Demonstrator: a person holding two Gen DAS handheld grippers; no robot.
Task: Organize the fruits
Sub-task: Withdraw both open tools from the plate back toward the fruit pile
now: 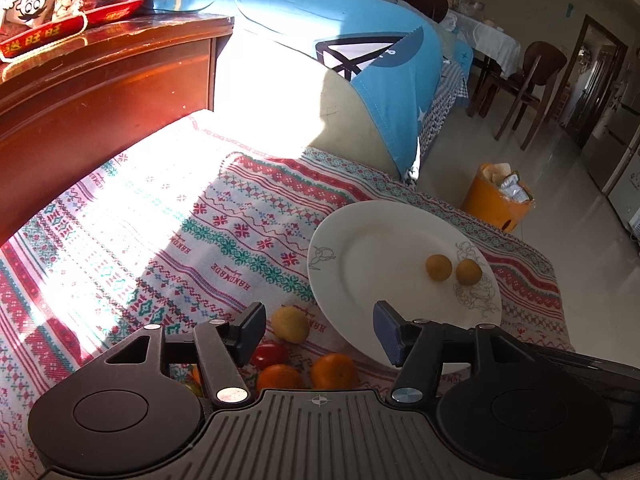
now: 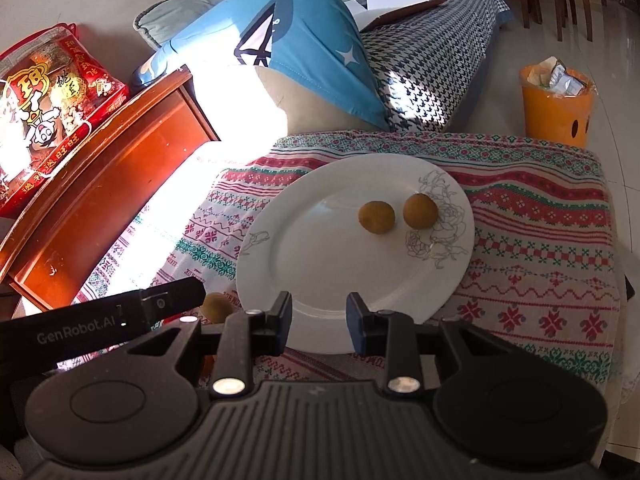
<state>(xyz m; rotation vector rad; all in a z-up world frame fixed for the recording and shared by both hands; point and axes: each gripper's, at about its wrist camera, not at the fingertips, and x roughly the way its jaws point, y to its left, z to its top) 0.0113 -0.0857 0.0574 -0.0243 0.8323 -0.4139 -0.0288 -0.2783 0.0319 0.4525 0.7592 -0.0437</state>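
Both tongs empty over bench, fruit split between plate and cloth.
Left wrist: left tongs (image 1: 318, 330) wide, above yellow fruit (image 1: 290, 324), tomato (image 1: 270, 354), two oranges (image 1: 334, 370) beside plate (image 1: 360, 248). Right wrist: right tongs (image 2: 319, 322) narrower, empty, over plate rim (image 2: 260, 276); two brown fruits (image 2: 376, 217) on plate.

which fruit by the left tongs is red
The small red fruit, tomato-like, beside the left tongs' left finger; its neighbours are a yellow fruit and two oranges.
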